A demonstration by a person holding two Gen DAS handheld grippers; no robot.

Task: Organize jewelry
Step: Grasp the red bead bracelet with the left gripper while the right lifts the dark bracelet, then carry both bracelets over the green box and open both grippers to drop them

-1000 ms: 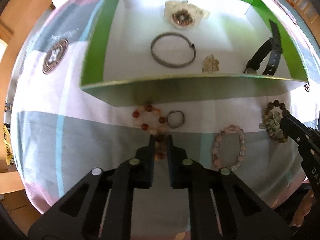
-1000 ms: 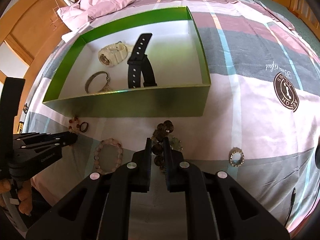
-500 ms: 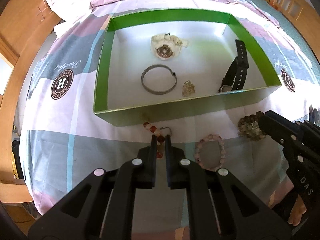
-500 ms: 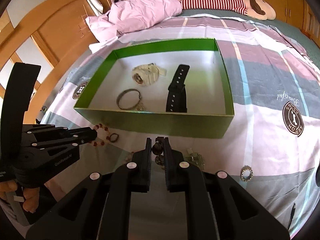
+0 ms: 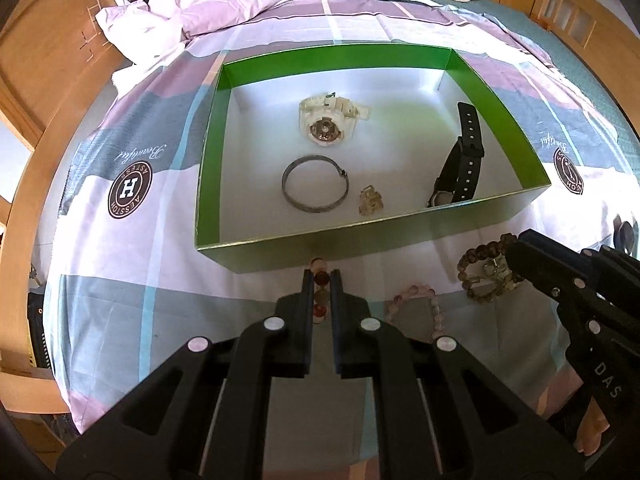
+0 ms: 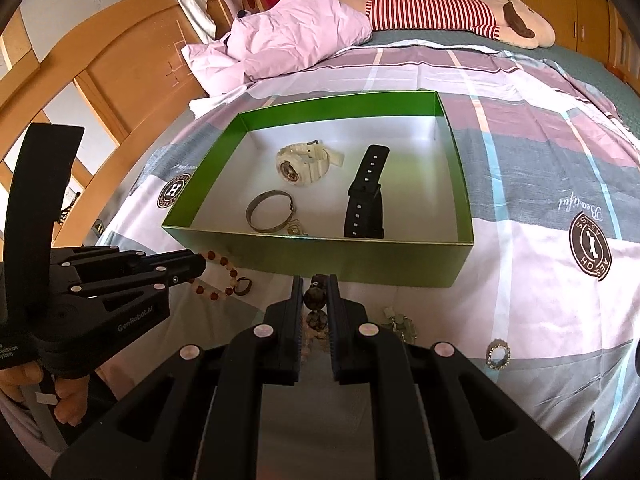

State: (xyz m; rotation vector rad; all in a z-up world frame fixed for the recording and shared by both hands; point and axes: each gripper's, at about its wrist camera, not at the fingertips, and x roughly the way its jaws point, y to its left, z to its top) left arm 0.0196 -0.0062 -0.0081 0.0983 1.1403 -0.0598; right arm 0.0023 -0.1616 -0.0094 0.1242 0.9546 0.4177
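Observation:
My left gripper [image 5: 321, 274] is shut on a red and orange bead bracelet [image 5: 319, 298], which hangs from it just before the green box [image 5: 280, 252]. In the right wrist view that bracelet [image 6: 233, 280] dangles off the left gripper [image 6: 198, 266], with a small dark ring [image 6: 243, 286] beside it. My right gripper [image 6: 314, 280] is shut on a dark brown bead bracelet [image 6: 313, 298]; it also shows as a loop [image 5: 472, 254] at the right gripper's tip [image 5: 516, 248]. The box holds a white watch [image 5: 326, 120], a silver bangle [image 5: 312, 211], a gold charm [image 5: 371, 200] and a black watch [image 5: 464, 160].
A pink bead bracelet [image 5: 416, 300] lies on the checked bedsheet between the two grippers. A sparkly ring [image 6: 498, 354] lies on the sheet to the right. Pink bedding [image 6: 296, 40] and a striped plush toy [image 6: 440, 12] lie beyond the box. A wooden bed frame [image 6: 132, 68] runs along the left.
Both grippers have risen and tilted up, each lifting its bracelet off the sheet. The box now sits lower and smaller in both views. Both jaws stay shut.

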